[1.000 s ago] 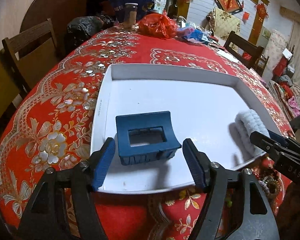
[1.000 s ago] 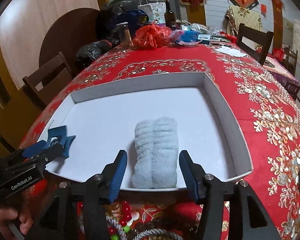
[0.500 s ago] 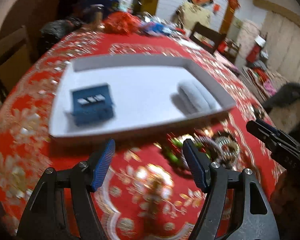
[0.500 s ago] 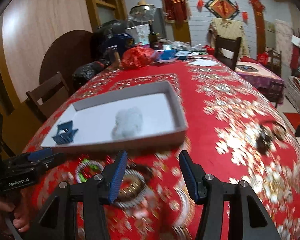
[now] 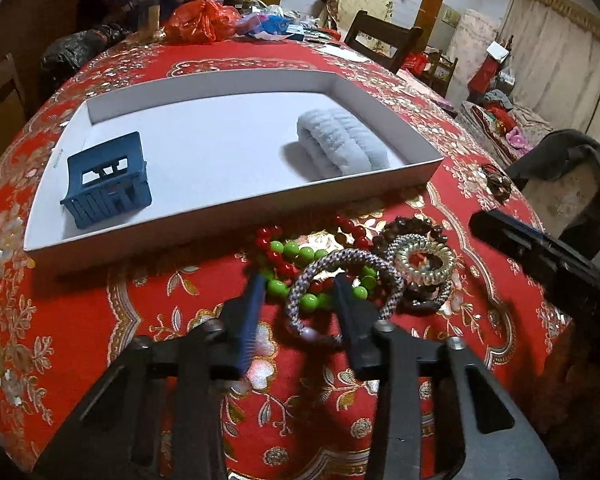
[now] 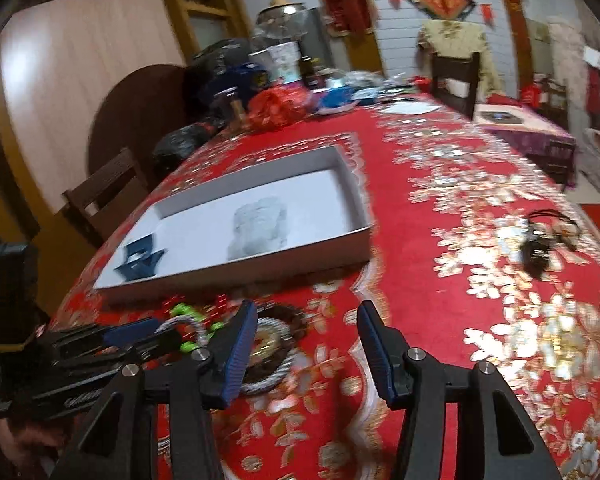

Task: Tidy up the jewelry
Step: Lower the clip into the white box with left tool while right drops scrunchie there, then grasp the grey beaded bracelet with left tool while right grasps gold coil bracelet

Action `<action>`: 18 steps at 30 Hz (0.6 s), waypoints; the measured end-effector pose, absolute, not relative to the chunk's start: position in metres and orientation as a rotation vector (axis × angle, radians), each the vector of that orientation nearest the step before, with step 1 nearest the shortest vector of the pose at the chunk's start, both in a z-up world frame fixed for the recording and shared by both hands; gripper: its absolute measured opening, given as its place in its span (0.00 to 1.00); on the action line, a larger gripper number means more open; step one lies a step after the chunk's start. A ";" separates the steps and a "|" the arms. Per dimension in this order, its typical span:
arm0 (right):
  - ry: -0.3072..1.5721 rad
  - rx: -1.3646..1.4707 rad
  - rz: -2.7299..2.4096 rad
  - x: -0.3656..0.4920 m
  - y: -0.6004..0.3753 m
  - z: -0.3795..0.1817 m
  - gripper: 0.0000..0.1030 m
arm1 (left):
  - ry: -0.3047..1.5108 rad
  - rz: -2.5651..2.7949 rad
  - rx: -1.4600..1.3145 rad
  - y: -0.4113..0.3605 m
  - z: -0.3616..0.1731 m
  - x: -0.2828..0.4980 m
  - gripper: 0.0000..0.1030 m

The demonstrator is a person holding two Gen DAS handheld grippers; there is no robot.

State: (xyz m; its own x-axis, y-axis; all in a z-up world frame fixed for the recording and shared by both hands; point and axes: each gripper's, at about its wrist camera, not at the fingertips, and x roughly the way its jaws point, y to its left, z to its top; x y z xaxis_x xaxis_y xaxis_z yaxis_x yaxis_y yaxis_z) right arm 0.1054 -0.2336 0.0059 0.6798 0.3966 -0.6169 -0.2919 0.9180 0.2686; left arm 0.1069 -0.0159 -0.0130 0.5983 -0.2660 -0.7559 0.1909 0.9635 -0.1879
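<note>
Presently the left gripper (image 5: 298, 292) is closing astride the braided silver-grey cord bracelet (image 5: 342, 280), apparently to lift it from the tangle of glossy red and green beads (image 5: 290, 254) at the tray's 6 o'clock.

The right gripper (image 6: 306, 334), unclenched but narrowing, holds nothing; the white tray (image 5: 236, 206) keeps 1 ribbed blue claw clip (image 5: 108, 180) and 1 fluffy pale scrunchie (image 5: 340, 142).

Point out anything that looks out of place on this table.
A dark tangled trinket lies alone on the tablecloth, apart from the bracelet heap in front of the white tray. Only the blue hair claw and fluffy scrunchie are in the tray.
</note>
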 end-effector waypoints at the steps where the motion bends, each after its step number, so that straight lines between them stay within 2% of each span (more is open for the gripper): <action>1: 0.746 0.158 0.428 0.105 -0.231 0.004 0.43 | 0.891 -0.282 -0.100 -0.015 -0.013 0.106 0.20; 2: 0.771 0.161 0.459 0.104 -0.228 0.001 0.42 | 0.890 -0.293 -0.106 -0.015 -0.013 0.106 0.17; 3: 0.797 0.159 0.480 0.104 -0.226 -0.002 0.39 | 0.890 -0.296 -0.109 -0.014 -0.013 0.105 0.17; 11: 0.857 0.124 0.497 0.107 -0.212 -0.012 0.31 | 0.877 -0.308 -0.183 0.004 -0.011 0.095 0.07; 18: 0.870 0.088 0.499 0.109 -0.203 -0.014 0.20 | 0.880 -0.310 -0.205 0.010 -0.011 0.094 0.05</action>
